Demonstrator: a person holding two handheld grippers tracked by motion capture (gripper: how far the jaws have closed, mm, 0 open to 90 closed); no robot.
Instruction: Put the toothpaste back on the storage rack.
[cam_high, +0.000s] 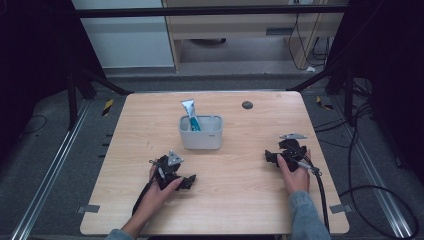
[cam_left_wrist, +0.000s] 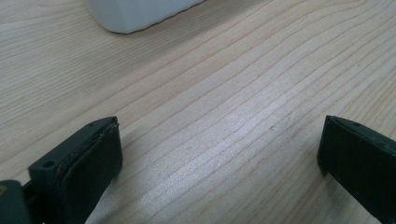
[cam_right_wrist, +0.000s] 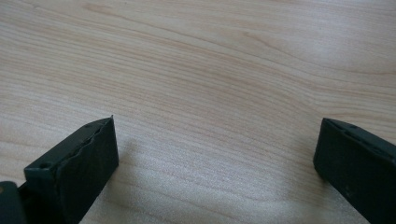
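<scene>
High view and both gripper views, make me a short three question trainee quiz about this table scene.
1. True or false: the toothpaste tube lies flat on the table.
2. What is between the left tongs?
A. the tube
B. bare wood
C. a cable
3. Fill in: the white holder stands nearer the ___ tongs.

Key:
1. False, it stands in the holder.
2. B.
3. Left; the right tongs are open over bare wood too.

My worktop (cam_high: 240, 200) was pale wood; a white holder (cam_high: 200, 136) with a tube (cam_high: 190, 114) stood on it, a dark round spot (cam_high: 247, 105) beyond.
</scene>
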